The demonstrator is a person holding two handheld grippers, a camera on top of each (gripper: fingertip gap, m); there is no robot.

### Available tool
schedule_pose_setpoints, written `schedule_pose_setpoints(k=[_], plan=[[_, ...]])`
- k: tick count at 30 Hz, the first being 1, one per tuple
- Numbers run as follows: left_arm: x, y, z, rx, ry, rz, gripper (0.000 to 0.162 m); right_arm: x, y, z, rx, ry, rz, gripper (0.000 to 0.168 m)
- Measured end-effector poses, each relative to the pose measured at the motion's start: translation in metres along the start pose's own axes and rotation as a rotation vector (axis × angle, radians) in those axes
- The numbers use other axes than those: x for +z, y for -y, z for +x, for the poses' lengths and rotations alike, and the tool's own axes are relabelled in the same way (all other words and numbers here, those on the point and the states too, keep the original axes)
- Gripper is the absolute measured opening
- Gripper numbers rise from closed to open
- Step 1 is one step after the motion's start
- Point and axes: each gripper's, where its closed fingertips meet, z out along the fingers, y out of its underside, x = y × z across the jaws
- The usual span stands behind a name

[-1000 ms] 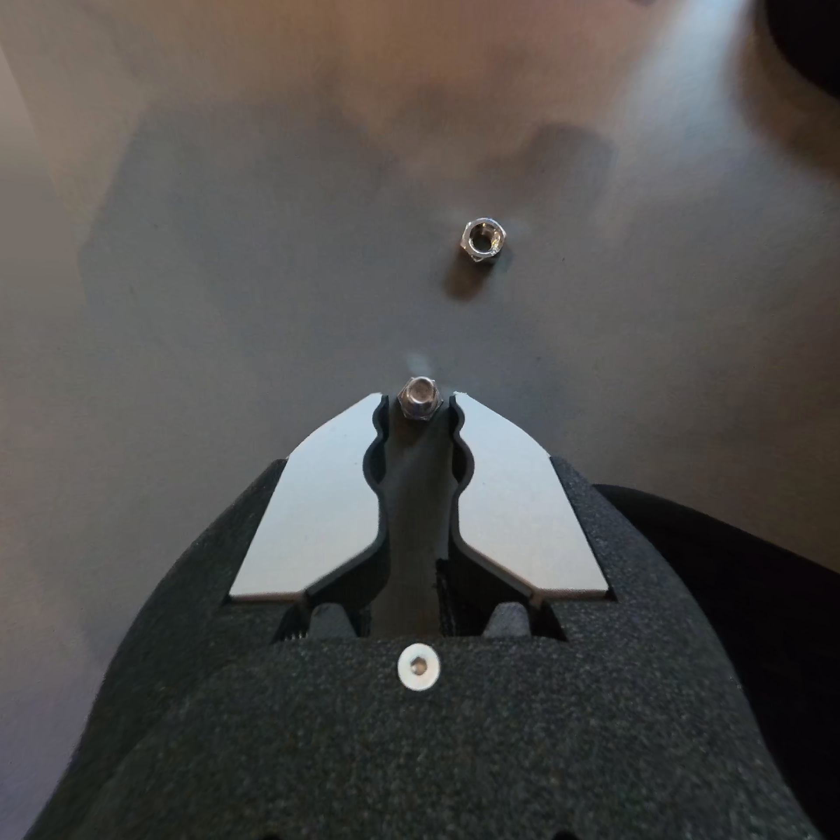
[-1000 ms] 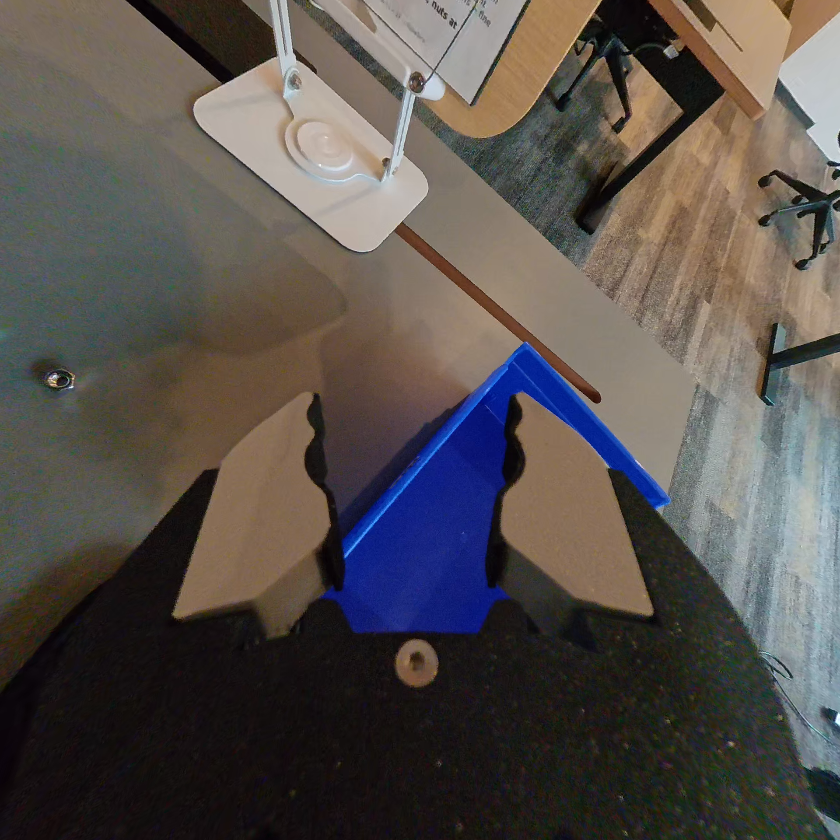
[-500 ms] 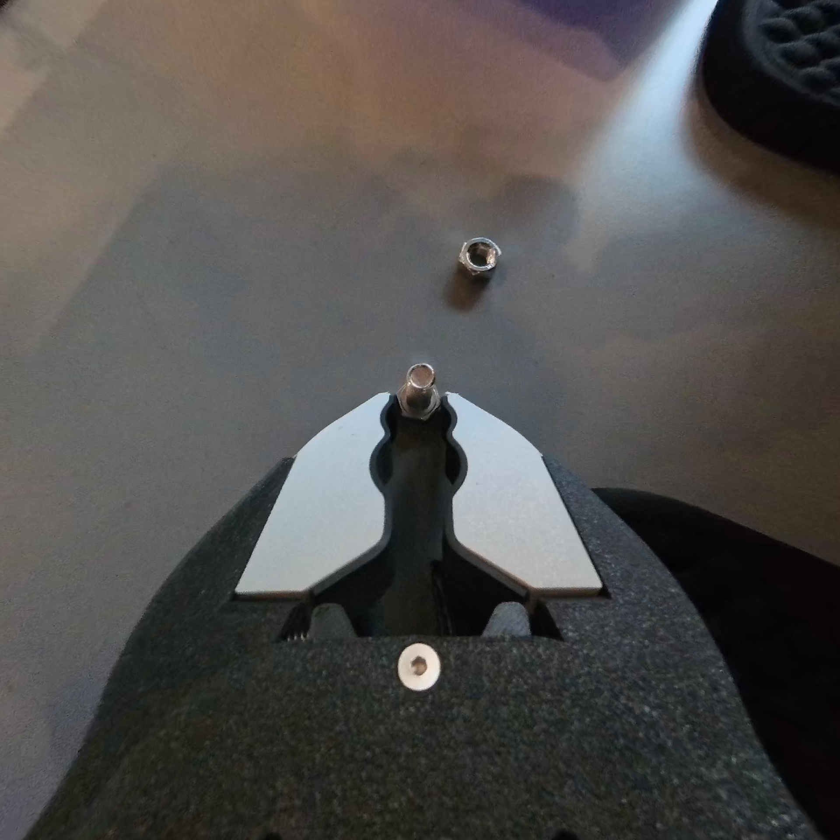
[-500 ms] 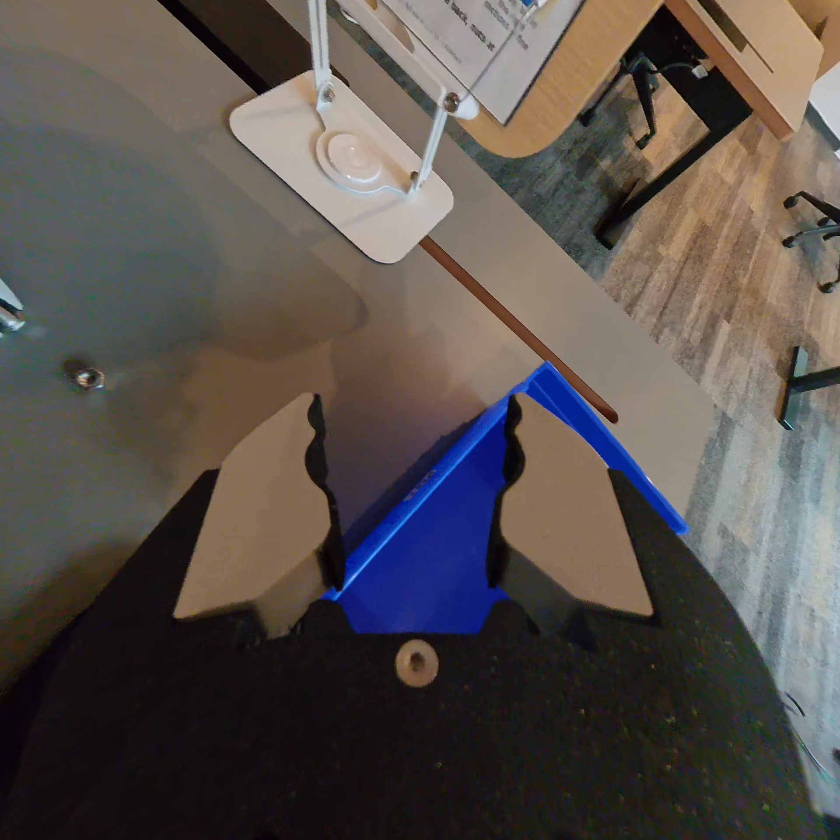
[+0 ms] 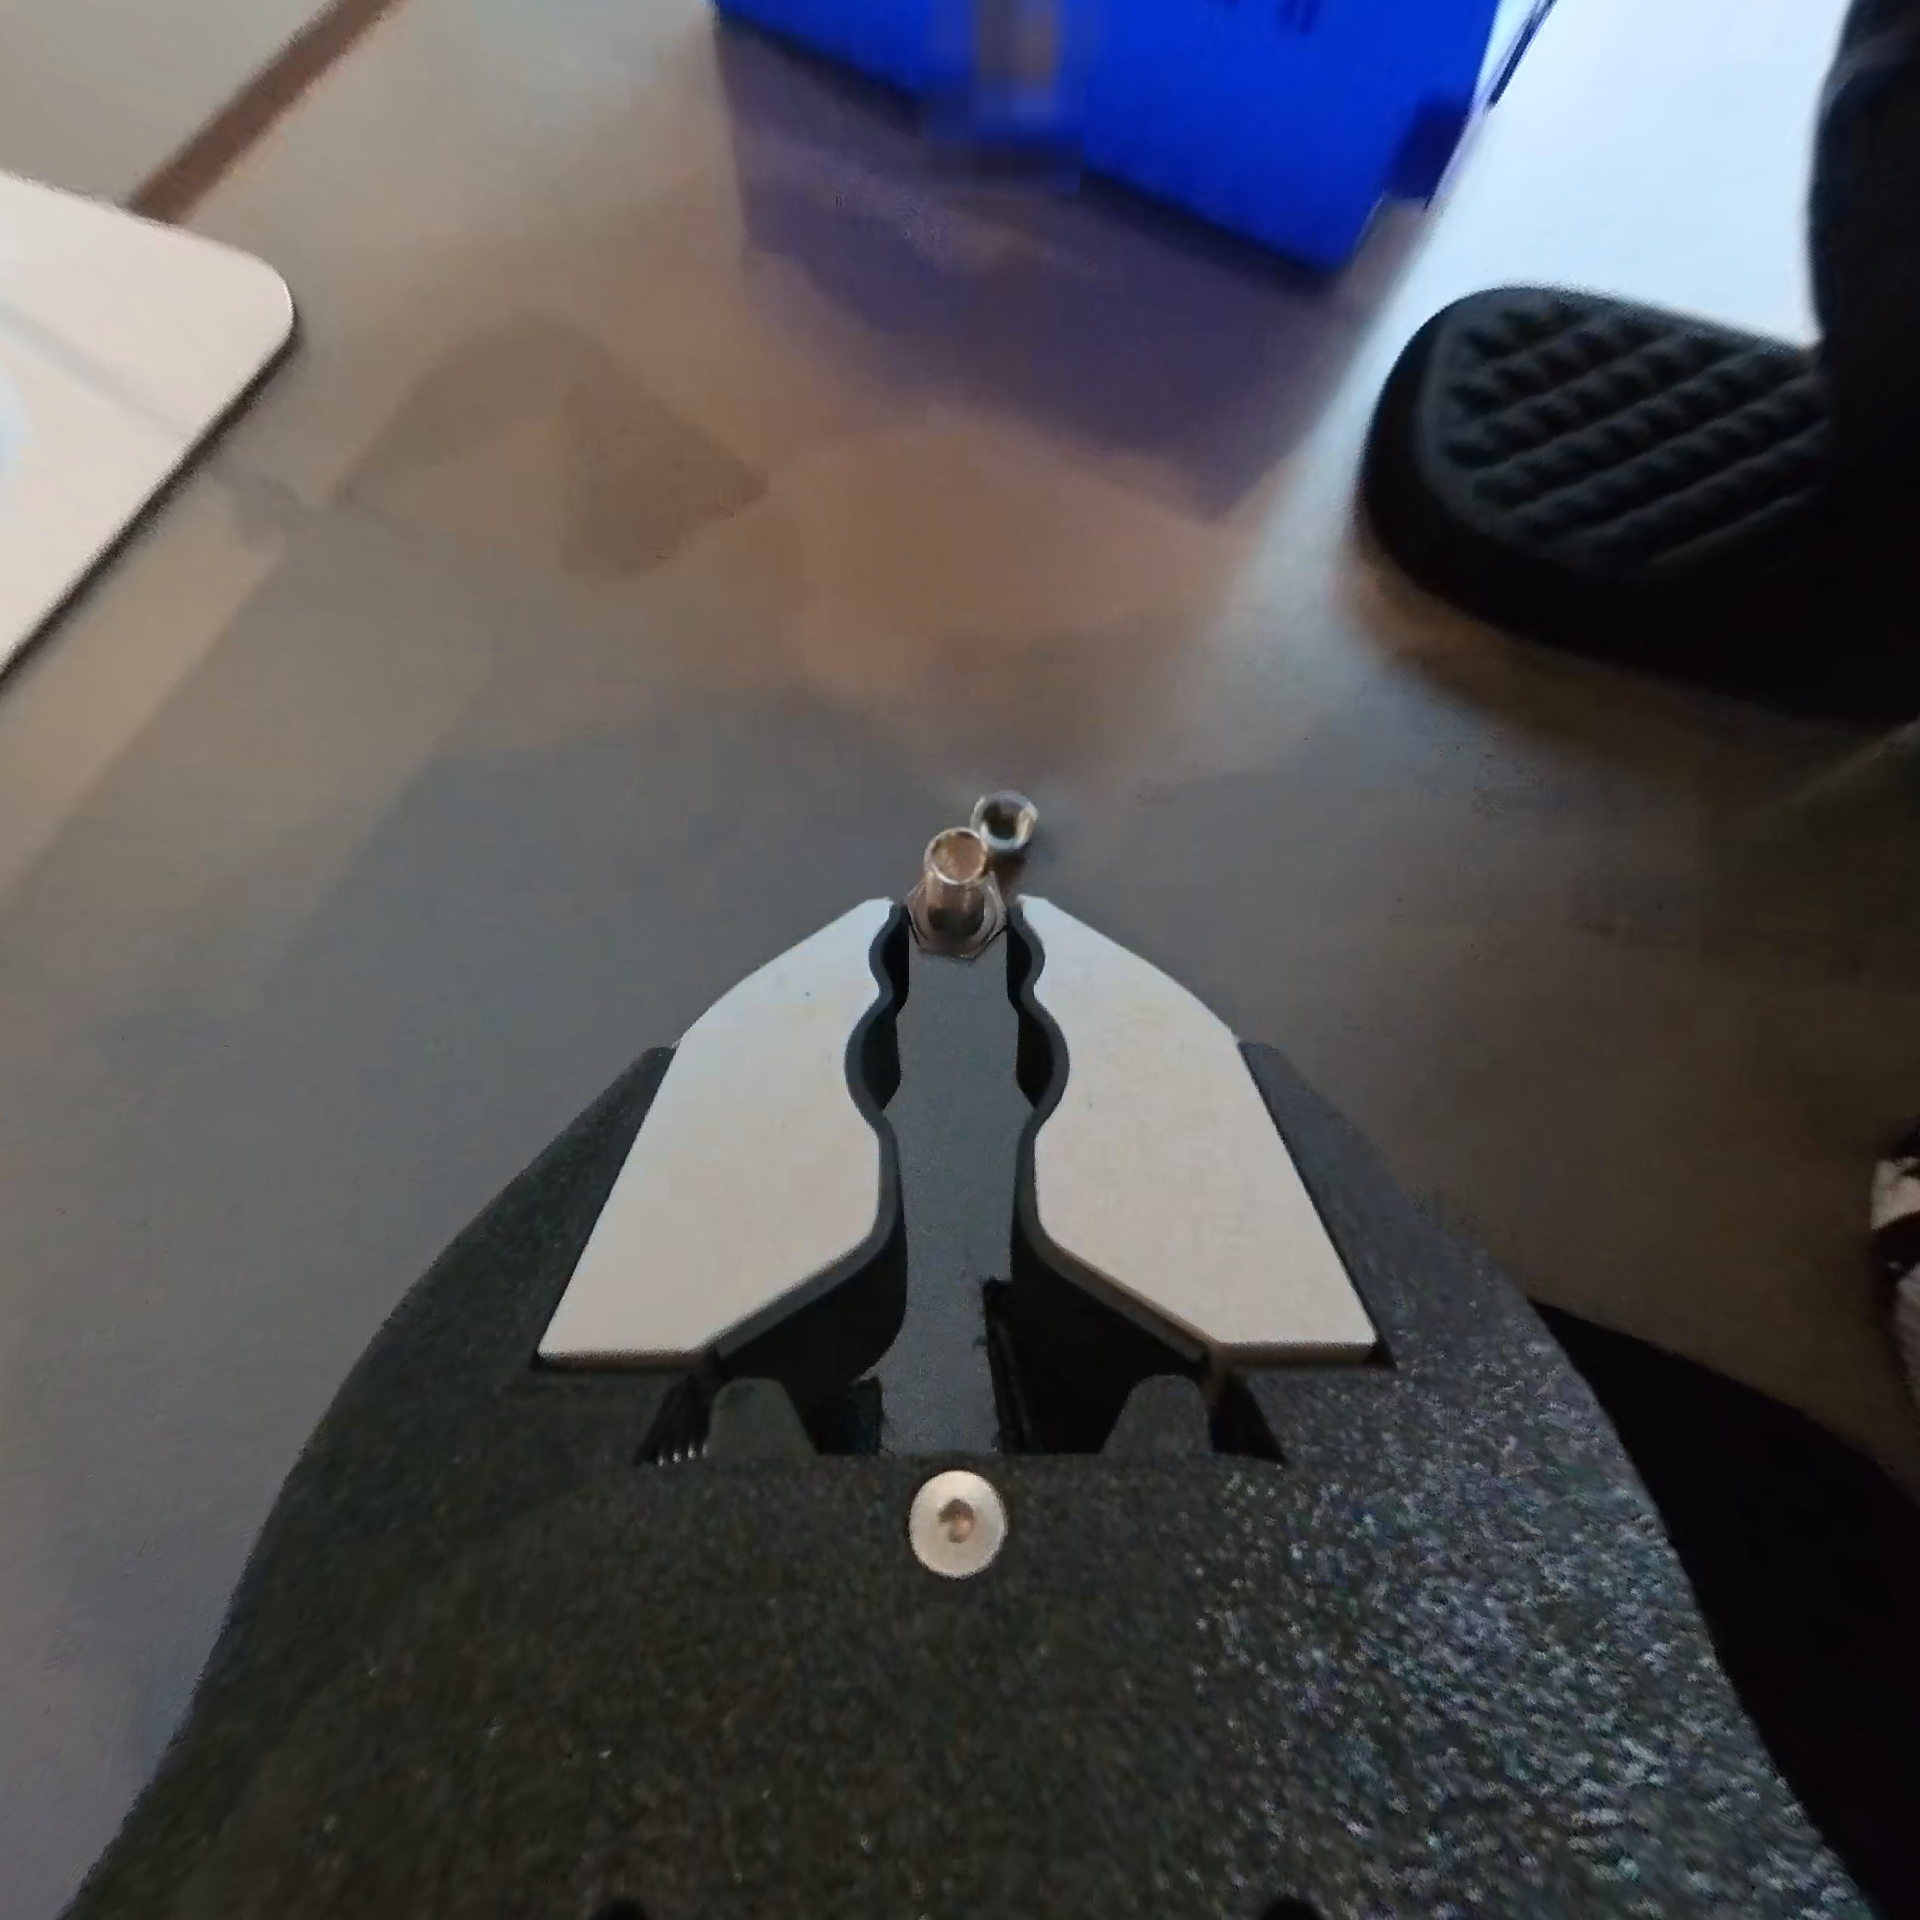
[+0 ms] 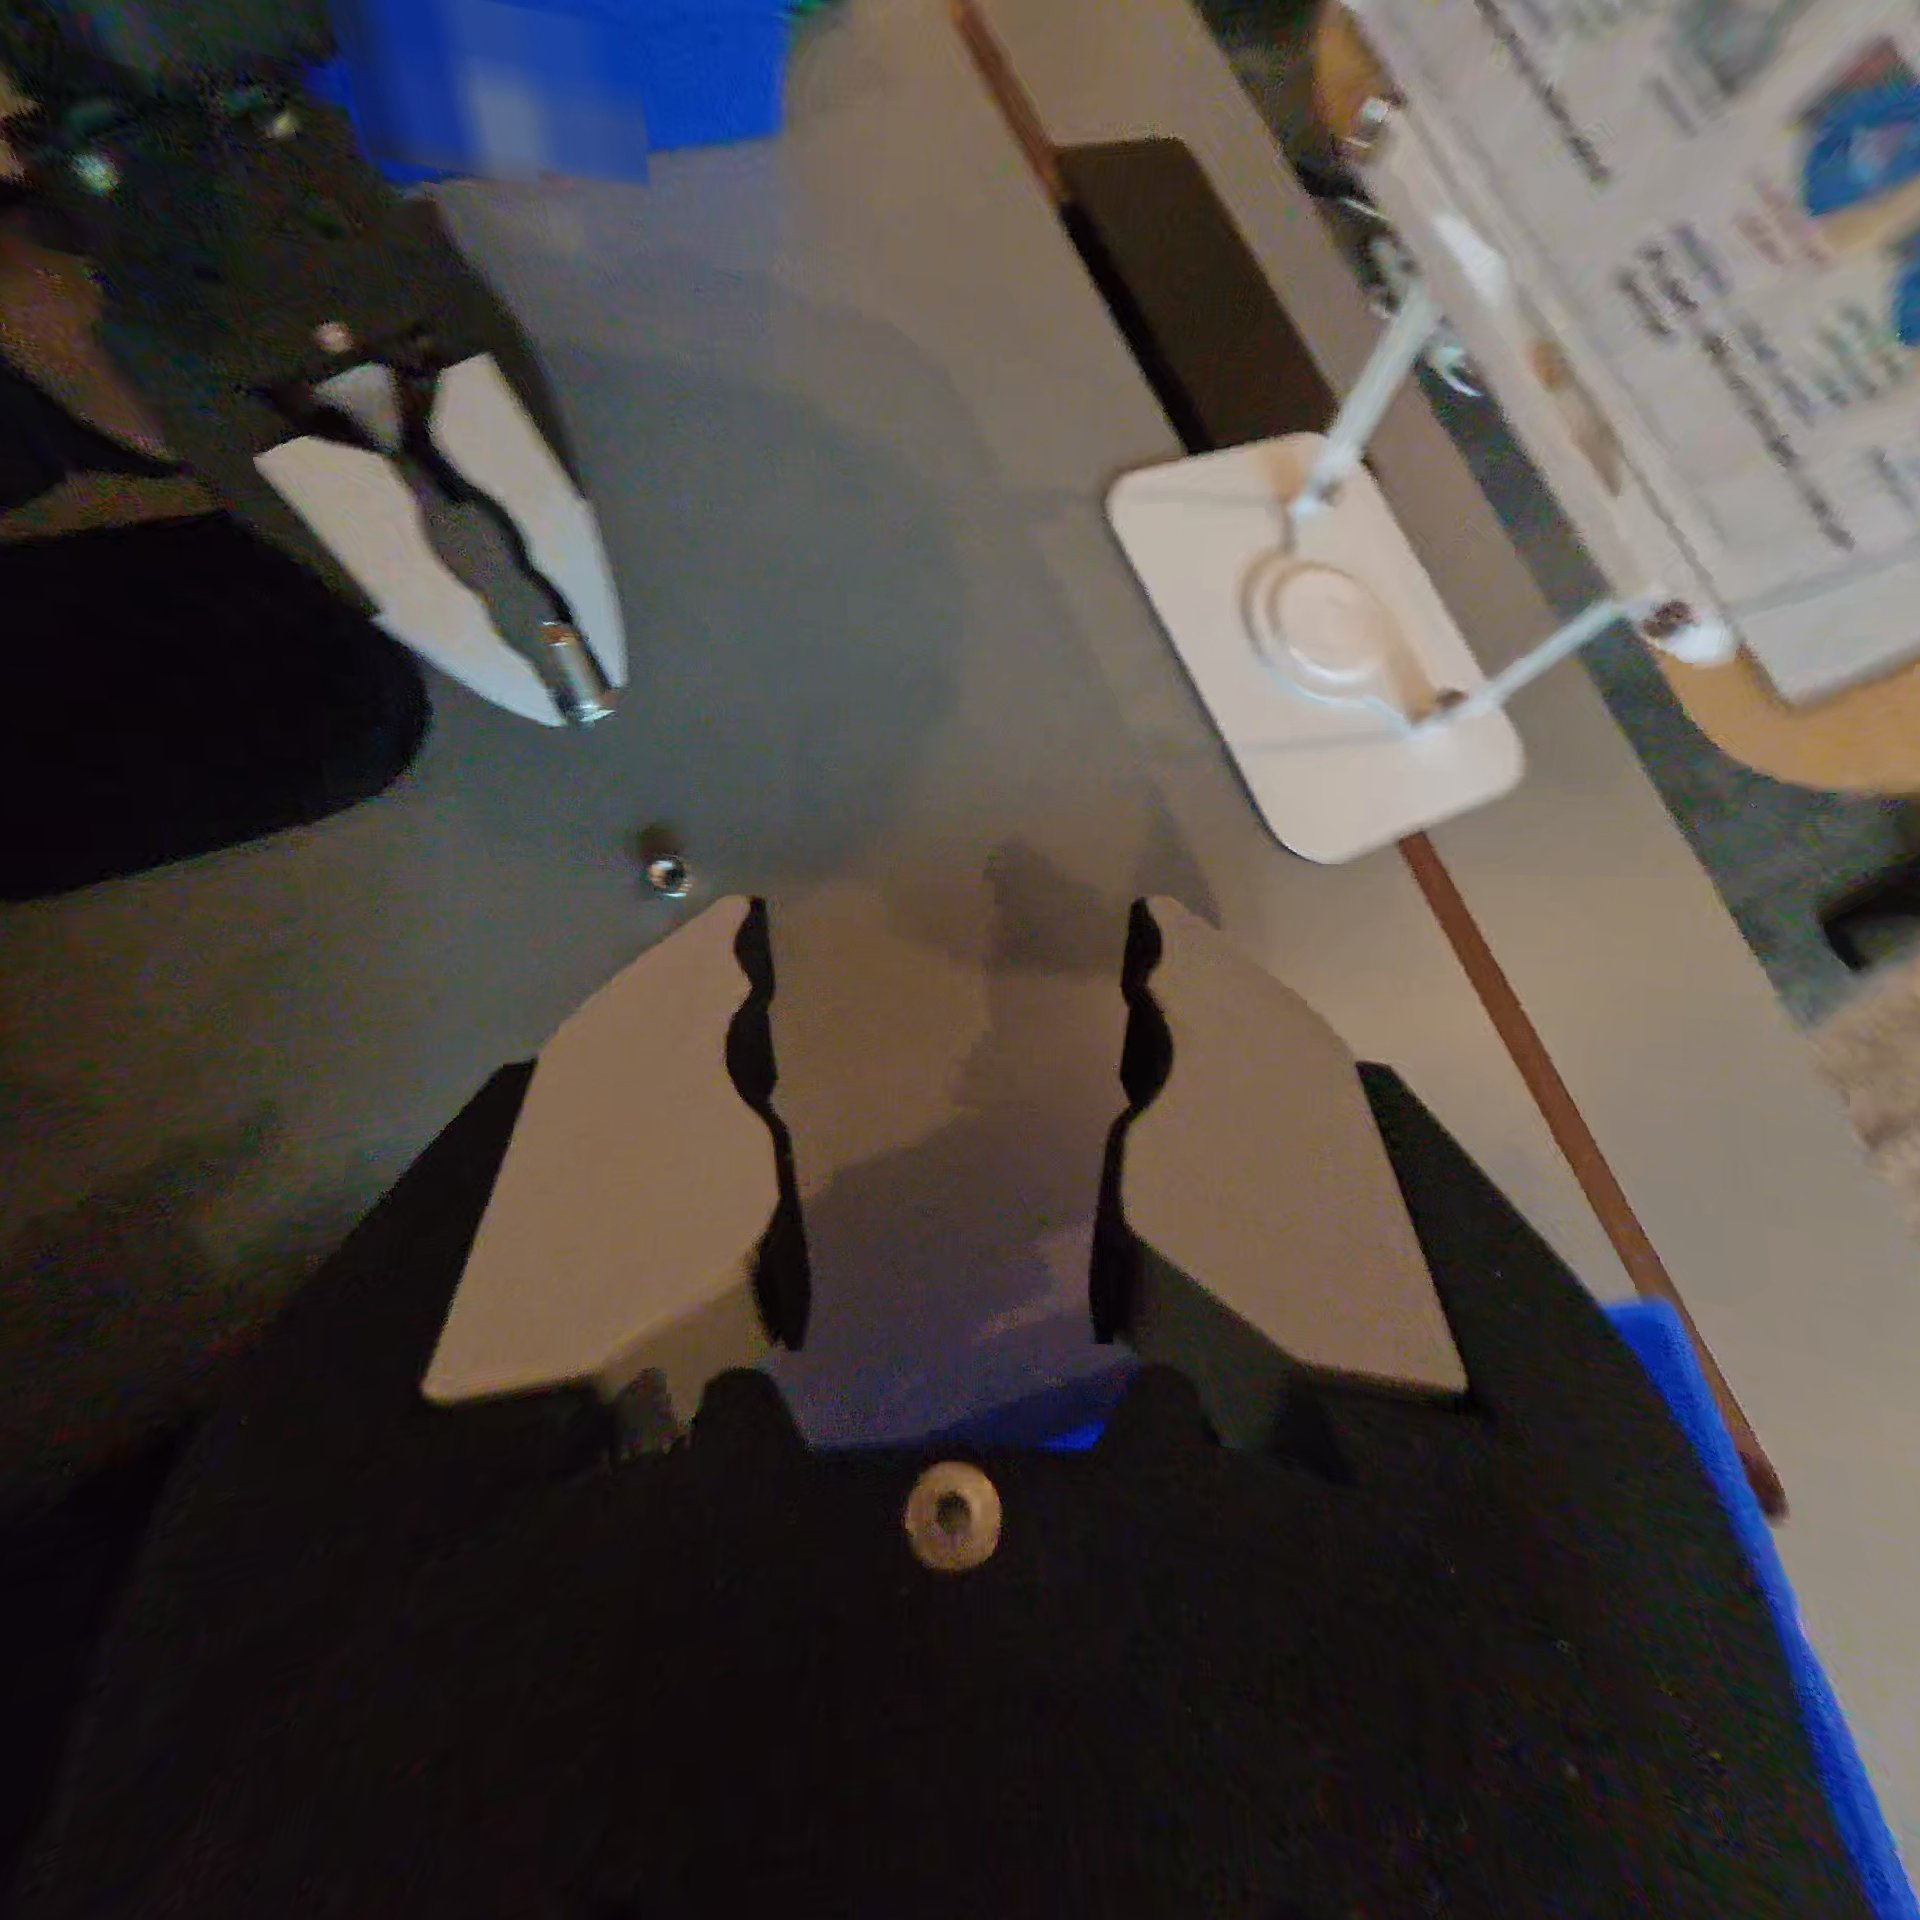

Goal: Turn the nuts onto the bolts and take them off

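A: Nearest thing first. The left hand-held gripper point(image 5: 956, 914) is clamped on the bolt point(image 5: 954, 883) by its hex head, at the very fingertips, with the shank sticking out forward and tilted a little upward.

B: Agreed. The right wrist view shows the same: bolt point(image 6: 574, 675) pinched at the tips, its free end aimed down toward the tabletop point(image 6: 831, 623).

A: The nut point(image 5: 1006, 821) lies loose on the tabletop, bore facing up, just beyond the bolt's tip in the left wrist view. Apart from it, as far as I can tell.

B: The right hand-held gripper point(image 6: 945, 914) has its fingers wide apart, nothing between them. The nut point(image 6: 666, 871) sits just beside its left fingertip, outside the gap.

A: Judgement: the step is picking up the nut. The right one should shift toward the nut so it lies between the fingers, then close across two flats, low and square, leaving the bore free.

B: Risk: a small nut on a smooth surface may skid or flip if one finger touches first.

A: Pose: the left is held low, at a shallow angle over the tabletop; the right looks steeply down from above.

B: Farther off: a white stand base point(image 6: 1314, 649) holding a printed sheet, and a blue bin point(image 5: 1091, 104) at the far edge.
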Motion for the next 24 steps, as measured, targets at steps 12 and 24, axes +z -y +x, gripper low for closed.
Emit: schedule_pose_setpoints(k=[12,24], plan=[[-0.017,0.065,0.018,0.084,0.003,0.089,0.018,0.05,0.042,-0.082,-0.204,0.333,0.025,0.044],[-0.021,0.073,0.022,0.107,-0.004,0.11,0.018,0.07,0.041,-0.1,-0.258,0.402,-0.027,0.023]])
